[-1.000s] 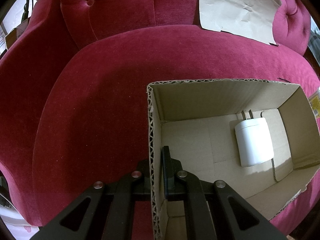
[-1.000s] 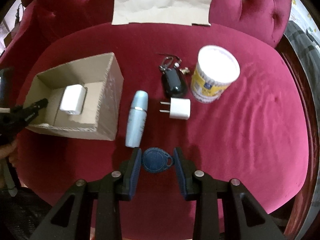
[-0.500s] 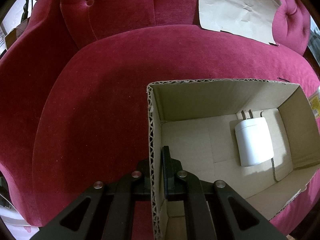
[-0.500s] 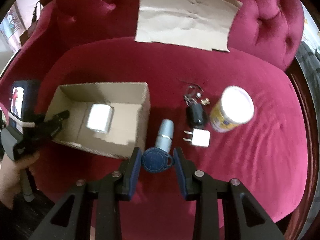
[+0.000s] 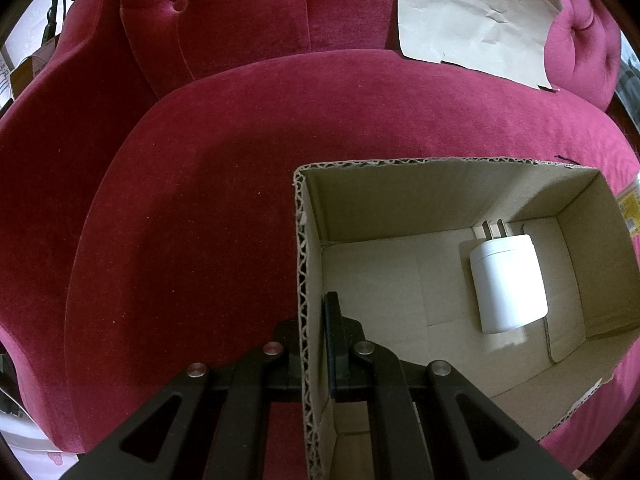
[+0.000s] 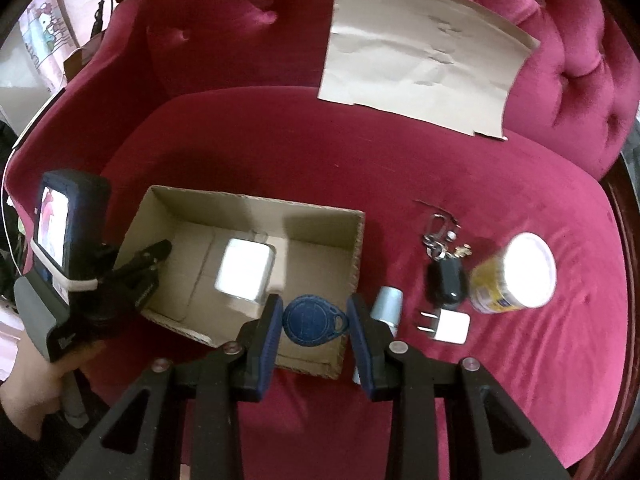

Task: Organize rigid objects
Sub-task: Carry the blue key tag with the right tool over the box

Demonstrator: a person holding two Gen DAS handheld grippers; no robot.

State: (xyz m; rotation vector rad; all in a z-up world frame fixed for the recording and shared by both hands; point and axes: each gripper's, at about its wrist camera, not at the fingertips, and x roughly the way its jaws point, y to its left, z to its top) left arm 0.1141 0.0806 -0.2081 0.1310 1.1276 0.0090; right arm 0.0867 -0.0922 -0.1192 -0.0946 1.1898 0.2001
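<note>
An open cardboard box (image 6: 320, 216) sits on a red velvet sofa seat (image 6: 360, 152). A large white charger (image 6: 245, 269) lies inside it, also in the left wrist view (image 5: 508, 284). My left gripper (image 5: 314, 340) is shut on the box's left wall (image 5: 306, 300); it shows in the right wrist view (image 6: 140, 260). My right gripper (image 6: 314, 320) is shut on a blue key fob (image 6: 314, 321), held above the box's near right corner. A light-blue tube (image 6: 389, 306), small white plug (image 6: 448, 326), black car key (image 6: 446, 280) and white-lidded yellow tub (image 6: 516, 276) lie to the right.
A sheet of brown paper (image 6: 424, 68) leans on the tufted backrest (image 6: 240, 28). The sofa's dark wooden edge (image 6: 628, 220) runs down the right. A hand (image 6: 32, 384) holds the left gripper's handle at the lower left.
My right gripper has carried the blue key fob left, from near the tube to over the box's right corner. The left gripper and box have stayed put.
</note>
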